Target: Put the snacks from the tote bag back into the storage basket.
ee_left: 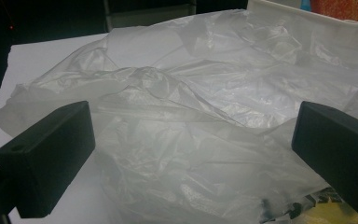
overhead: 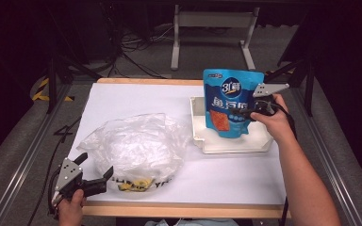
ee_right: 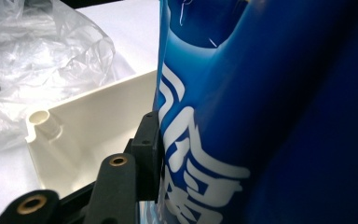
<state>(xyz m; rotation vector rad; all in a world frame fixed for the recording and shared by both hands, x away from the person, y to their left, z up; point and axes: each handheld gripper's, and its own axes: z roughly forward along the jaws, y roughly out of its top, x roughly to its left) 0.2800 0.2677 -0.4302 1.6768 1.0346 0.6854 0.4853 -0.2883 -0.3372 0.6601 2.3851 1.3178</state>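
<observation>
Here the right gripper (overhead: 250, 112) is clamping the blue pouch (overhead: 230, 101) upright over the white tray (overhead: 199, 136), at two o'clock of the plastic bag (overhead: 136, 146), risking slippage, while the left gripper (overhead: 99, 179) is gaping wide

A blue stand-up pouch (overhead: 229, 101) (white lettering, an orange window low on its front) is held upright over the white tray (overhead: 199, 127), its lower end inside the tray's walls. Whether it touches the tray floor cannot be told. It is pinched at its right edge.
</observation>
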